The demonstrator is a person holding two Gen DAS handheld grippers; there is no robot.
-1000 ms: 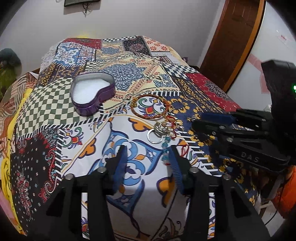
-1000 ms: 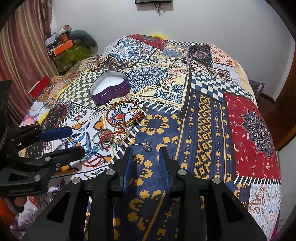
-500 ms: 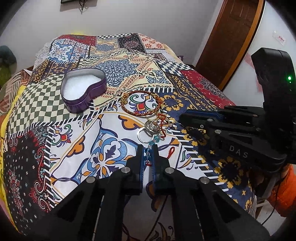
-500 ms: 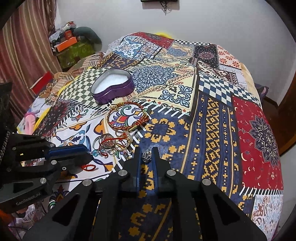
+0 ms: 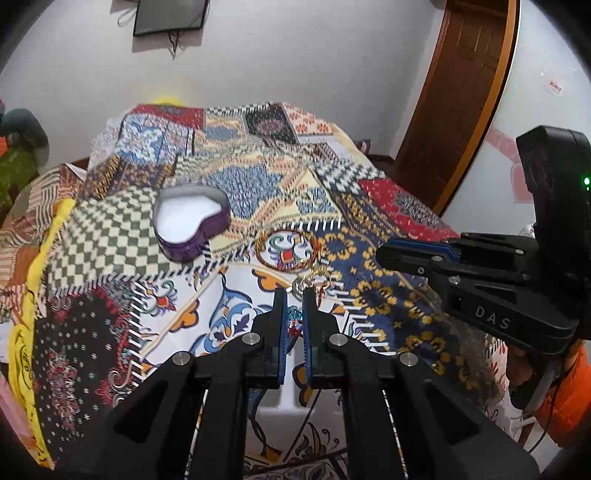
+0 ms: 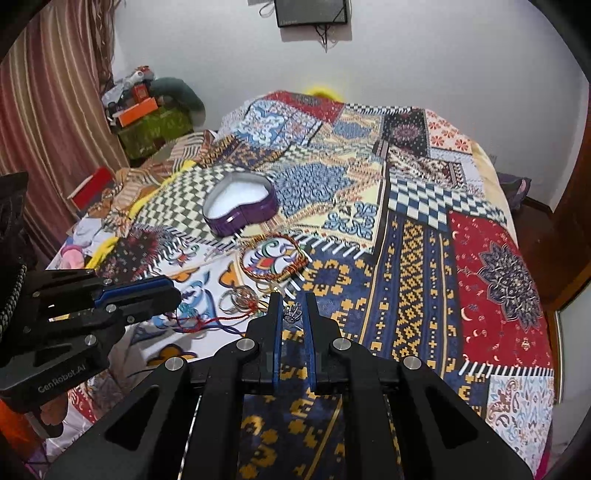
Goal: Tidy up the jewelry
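A purple heart-shaped tin (image 5: 190, 225) (image 6: 240, 208) with a white lining stands open on the patchwork bedspread. A beaded bangle (image 5: 288, 251) (image 6: 271, 260) lies in front of it, with a tangle of rings and red thread (image 6: 236, 304) nearer. My left gripper (image 5: 294, 295) is shut on a blue beaded piece with red thread (image 5: 293, 319), lifted off the bed. My right gripper (image 6: 291, 301) is shut on a small silver ring (image 6: 292, 312), held above the bedspread. Each gripper shows in the other's view: right (image 5: 391, 254), left (image 6: 168, 291).
The bedspread (image 6: 413, 280) covers the whole bed. A wooden door (image 5: 458, 88) is at the right. Boxes and a green cloth pile (image 6: 147, 122) sit by a striped curtain at the left. A dark frame (image 6: 312, 11) hangs on the wall.
Both grippers closed from open a second ago, the left on the blue beaded piece, the right on the silver ring. Both have since risen from the bed with their pieces.
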